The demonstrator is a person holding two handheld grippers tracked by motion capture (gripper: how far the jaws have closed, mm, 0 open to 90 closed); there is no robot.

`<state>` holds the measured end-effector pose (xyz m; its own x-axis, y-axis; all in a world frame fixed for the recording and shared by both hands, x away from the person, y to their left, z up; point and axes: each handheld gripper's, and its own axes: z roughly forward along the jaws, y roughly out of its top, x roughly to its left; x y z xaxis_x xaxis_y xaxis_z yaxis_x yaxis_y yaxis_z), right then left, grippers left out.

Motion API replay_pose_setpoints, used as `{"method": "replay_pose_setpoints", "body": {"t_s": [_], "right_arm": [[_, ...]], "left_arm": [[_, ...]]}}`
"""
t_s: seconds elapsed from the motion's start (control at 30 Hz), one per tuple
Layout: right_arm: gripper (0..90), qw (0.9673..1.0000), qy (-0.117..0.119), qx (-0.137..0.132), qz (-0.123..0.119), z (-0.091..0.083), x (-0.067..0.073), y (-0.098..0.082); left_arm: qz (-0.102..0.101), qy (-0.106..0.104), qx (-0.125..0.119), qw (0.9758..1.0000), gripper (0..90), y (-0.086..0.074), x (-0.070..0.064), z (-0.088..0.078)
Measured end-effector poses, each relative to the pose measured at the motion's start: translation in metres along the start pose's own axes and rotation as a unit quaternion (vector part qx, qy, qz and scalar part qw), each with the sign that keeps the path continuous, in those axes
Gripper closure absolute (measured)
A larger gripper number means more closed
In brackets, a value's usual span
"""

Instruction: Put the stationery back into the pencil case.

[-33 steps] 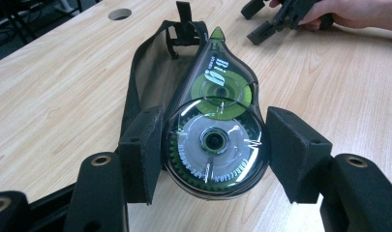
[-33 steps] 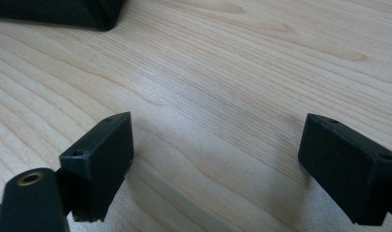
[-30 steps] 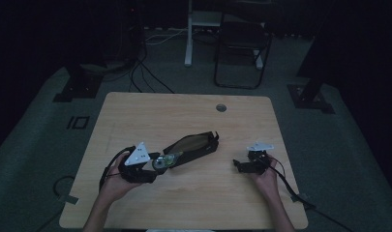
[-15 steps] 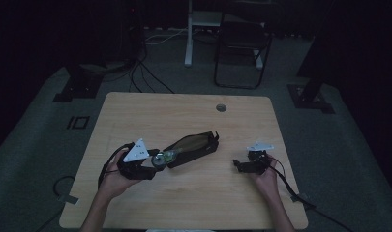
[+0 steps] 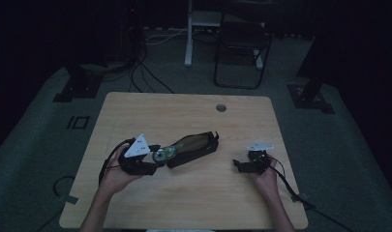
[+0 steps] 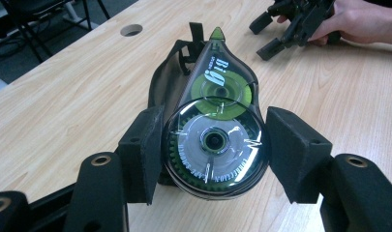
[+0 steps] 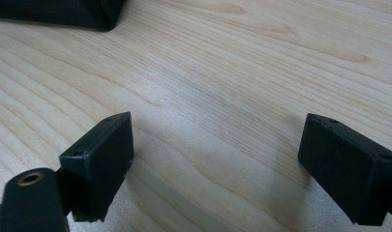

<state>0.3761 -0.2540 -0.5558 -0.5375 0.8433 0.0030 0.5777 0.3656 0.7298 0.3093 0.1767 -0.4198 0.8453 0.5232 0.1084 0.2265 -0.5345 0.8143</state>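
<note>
Left tool (image 6: pixel 214 145) pinching round end of correction tape dispenser (image 6: pixel 217 140), its green tip pointing into open black pouch (image 5: pixel 196 147) lying mid-worktop (image 5: pixel 184 111). Right tool (image 7: pixel 215 164) resting spread, nothing between pads, well apart from pouch.

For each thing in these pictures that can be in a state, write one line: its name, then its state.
Correction tape: gripped between the left tool's pads, pointed tip toward the pouch.
Pouch: lying flat on the table, open.
Left tool: shut on the correction tape.
Right tool: open, holding nothing, over bare table.
</note>
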Motion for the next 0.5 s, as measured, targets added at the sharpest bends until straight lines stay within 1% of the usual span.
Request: {"method": "replay_pose_setpoints", "body": {"t_s": [0.5], "right_arm": [[12.5,1.0000,0.000,0.000,0.001,0.0000,0.0001,0.0000]], "left_arm": [[0.002,0.004,0.001,1.0000,41.7,0.0085,0.0069,0.0067]]}}
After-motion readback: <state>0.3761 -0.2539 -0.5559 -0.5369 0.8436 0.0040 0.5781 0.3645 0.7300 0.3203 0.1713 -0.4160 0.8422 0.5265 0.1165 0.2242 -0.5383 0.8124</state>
